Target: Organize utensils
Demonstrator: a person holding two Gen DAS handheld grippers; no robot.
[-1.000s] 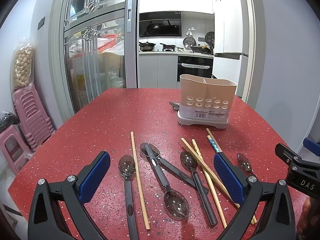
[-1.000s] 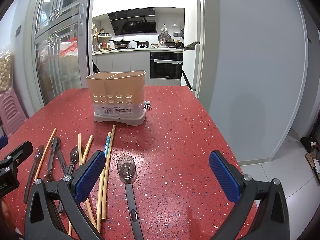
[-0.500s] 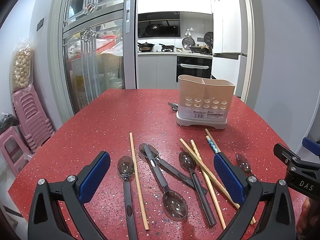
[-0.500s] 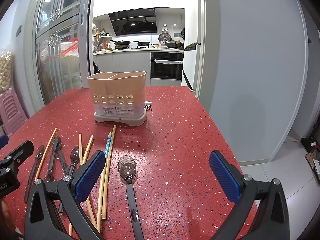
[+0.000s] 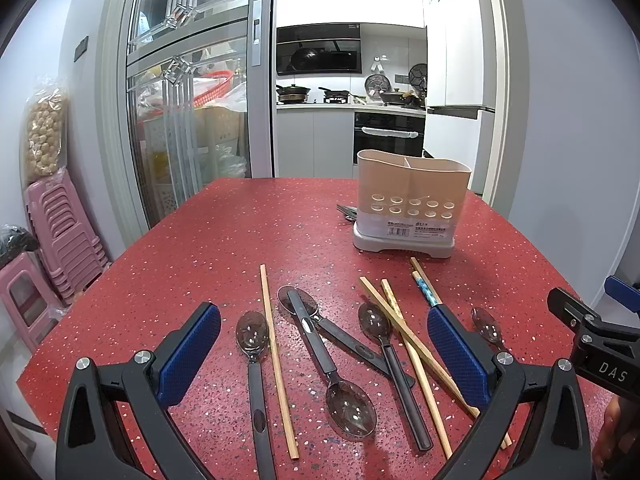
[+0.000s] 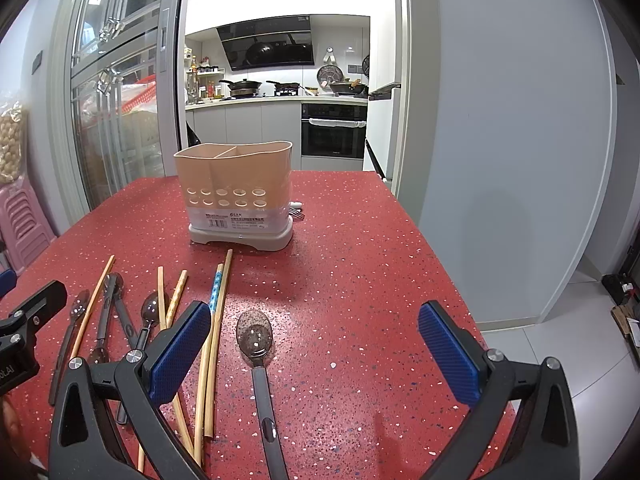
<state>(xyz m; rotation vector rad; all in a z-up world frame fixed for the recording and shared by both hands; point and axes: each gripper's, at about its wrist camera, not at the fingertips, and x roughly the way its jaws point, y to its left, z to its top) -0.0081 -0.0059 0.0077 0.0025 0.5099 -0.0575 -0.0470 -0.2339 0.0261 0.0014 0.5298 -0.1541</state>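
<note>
Left hand-held gripper [image 5: 324, 354] spread wide, nothing between the blue pads, hovering low over the near edge of the red speckled counter [image 5: 224, 240]. Right hand-held gripper [image 6: 314, 354] likewise released and empty, just to the right of the left one.

Utensils loose on the counter, none in the holder:
- beige utensil holder [image 5: 412, 200], upright, far side of the counter, two compartments visible at the rim; some metal cutlery [image 5: 346, 212] lies flat behind its left corner, type unclear
- spoon pile [image 5: 320, 344] ahead of the left gripper: dark-handled spoons, two crossed, one with bowl toward the camera
- single chopstick [image 5: 276, 356] lying beside the leftmost spoon
- chopstick bundle [image 5: 404, 328] right of the spoons, overlapping, one with a blue patterned end
- lone spoon [image 6: 258, 354] between the right gripper's fingers, flat on the counter, bowl pointing at the holder, not touched
</note>
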